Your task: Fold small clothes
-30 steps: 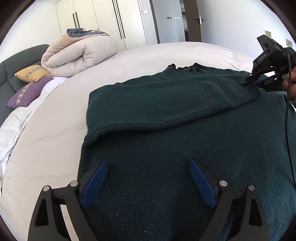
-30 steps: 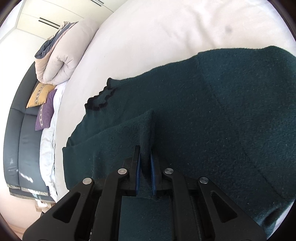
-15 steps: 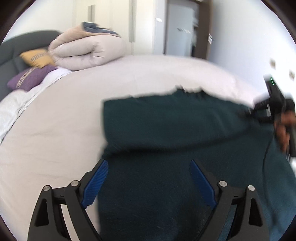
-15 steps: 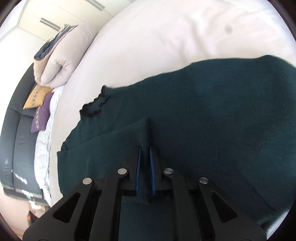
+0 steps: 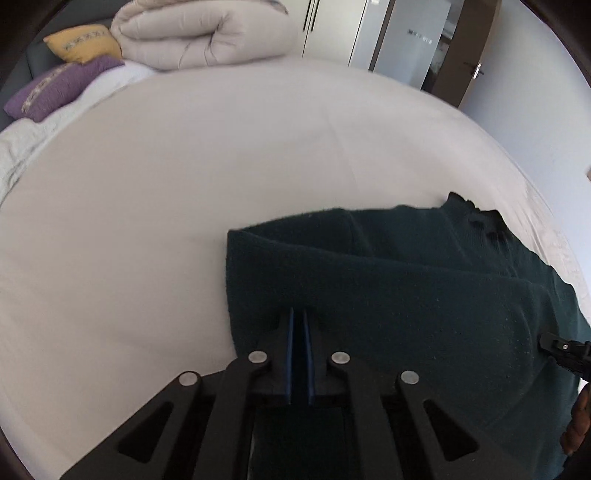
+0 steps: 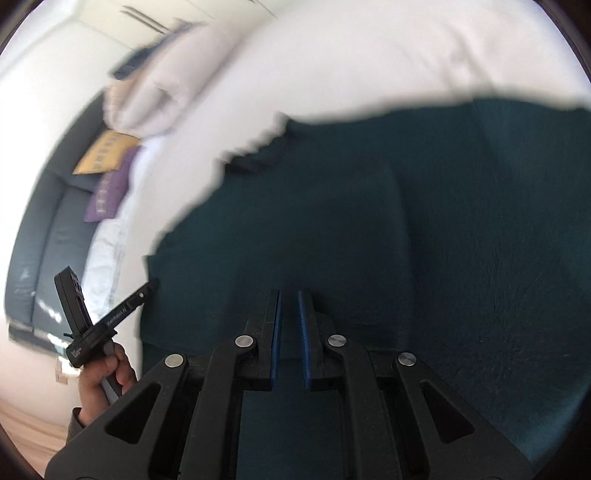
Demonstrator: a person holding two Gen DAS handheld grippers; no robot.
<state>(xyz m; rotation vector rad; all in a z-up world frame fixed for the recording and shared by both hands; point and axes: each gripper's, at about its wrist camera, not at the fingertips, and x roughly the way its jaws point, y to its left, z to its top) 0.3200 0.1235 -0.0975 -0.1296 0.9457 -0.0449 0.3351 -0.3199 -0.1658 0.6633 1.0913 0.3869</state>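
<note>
A dark green sweater [image 5: 406, 302] lies flat on the white bed [image 5: 166, 221], its neckline [image 5: 480, 214] at the far right. My left gripper [image 5: 298, 321] sits at the sweater's left edge, its jaws closing to a thin slit with the fabric pinched and puckered between the blue pads. The right wrist view shows that gripper [image 6: 149, 287] touching the same edge. My right gripper [image 6: 290, 295] is shut on a fold of the sweater [image 6: 406, 240], with teal cloth between its pads. It shows again at the left wrist view's right rim, as the right gripper [image 5: 561, 349].
A rolled beige duvet [image 5: 199, 33], a yellow cushion [image 5: 83, 44] and a purple cushion [image 5: 59, 86] lie at the head of the bed by the grey headboard [image 6: 37, 258]. Wardrobe doors and a dark door [image 5: 461, 55] stand beyond. A hand [image 6: 110, 373] holds the left gripper.
My left gripper swung left from over the sweater's middle to its left edge, and its wide-open jaws came together there. The right gripper shifted slightly, still holding its fold.
</note>
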